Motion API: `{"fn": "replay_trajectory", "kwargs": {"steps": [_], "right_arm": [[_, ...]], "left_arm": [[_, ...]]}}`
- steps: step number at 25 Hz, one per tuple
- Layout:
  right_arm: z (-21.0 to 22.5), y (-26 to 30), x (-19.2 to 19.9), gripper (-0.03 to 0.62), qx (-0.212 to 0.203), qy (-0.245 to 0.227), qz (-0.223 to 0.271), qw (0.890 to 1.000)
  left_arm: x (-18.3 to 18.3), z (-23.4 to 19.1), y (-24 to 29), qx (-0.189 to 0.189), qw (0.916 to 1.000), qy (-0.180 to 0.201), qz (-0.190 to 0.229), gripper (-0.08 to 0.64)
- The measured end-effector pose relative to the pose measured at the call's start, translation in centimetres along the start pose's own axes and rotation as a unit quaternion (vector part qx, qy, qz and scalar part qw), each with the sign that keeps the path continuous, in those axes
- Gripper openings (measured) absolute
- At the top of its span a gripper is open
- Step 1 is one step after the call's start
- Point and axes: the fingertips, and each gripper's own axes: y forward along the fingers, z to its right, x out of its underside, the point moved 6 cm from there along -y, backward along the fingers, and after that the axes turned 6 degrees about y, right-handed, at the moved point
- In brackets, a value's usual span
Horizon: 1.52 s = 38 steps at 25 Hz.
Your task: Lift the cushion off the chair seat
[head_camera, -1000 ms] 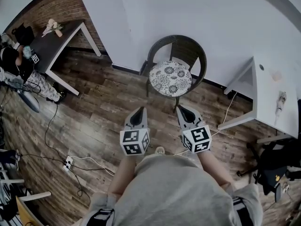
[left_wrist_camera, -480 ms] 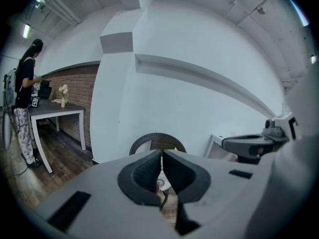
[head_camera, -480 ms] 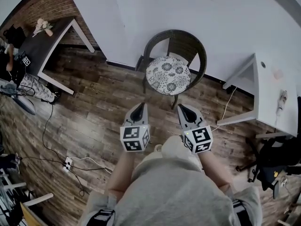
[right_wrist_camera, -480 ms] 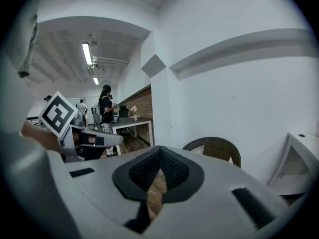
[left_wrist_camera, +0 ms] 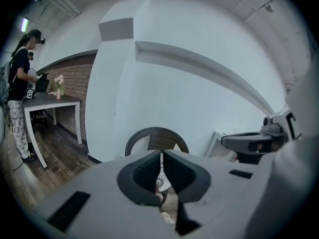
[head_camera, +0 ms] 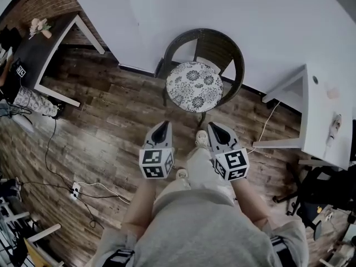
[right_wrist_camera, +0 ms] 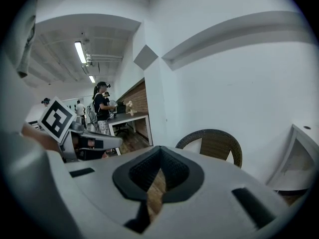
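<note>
- At the bottom of the head view, the person's grey-clad torso [head_camera: 194, 227] is seen, with one shoe [head_camera: 202, 138] set forward on the wooden floor [head_camera: 111, 127].
- The left gripper [head_camera: 162, 128] is held low in front of the body and pointed toward the chair. Its fingers [left_wrist_camera: 144, 172] are pressed together at the tips, and nothing is held between them.
- The right gripper [head_camera: 214, 129] is held beside it, apart from it, and pointed the same way. Its fingers [right_wrist_camera: 177, 171] are likewise closed tip to tip on nothing, and only floor is seen through the gap behind the tips.
- Beyond both grippers, the round, flower-patterned cushion [head_camera: 194, 86] is seen lying flat on the seat of the dark wicker chair [head_camera: 222, 46]. It is touched by neither gripper.
- The chair is placed close to the white wall [head_camera: 222, 4].
- A white surface [head_camera: 322, 115] is seen to the right of the chair.
- At the far left, a dark surface [head_camera: 41, 49] is set by a brick wall, and a person [left_wrist_camera: 20, 78] is seen standing beside it in the left gripper view.
</note>
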Motion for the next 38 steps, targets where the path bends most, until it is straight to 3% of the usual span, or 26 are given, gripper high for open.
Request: {"fn": "replay_trajectory", "kwargs": {"steps": [10, 17, 28, 38], "right_arm": [[6.3, 5.4, 0.0, 0.003, -0.008, 0.012, -0.024, 1.0], [9.2, 8.9, 1.1, 0.003, -0.013, 0.028, -0.041, 0.999], [12.8, 13.3, 4.4, 0.003, -0.015, 0.052, -0.064, 0.997], [16.1, 16.4, 8.0, 0.003, -0.018, 0.072, -0.092, 0.993]], "left_arm": [[1.9, -0.5, 9.1, 0.008, 0.9994, -0.013, -0.032, 0.017], [5.0, -0.8, 15.1, 0.026, 0.9972, -0.013, -0.07, 0.101], [12.0, -1.7, 22.9, 0.038, 0.9909, -0.001, -0.129, 0.241], [19.9, -1.9, 29.5, 0.053, 0.9772, 0.033, -0.203, 0.258]]}}
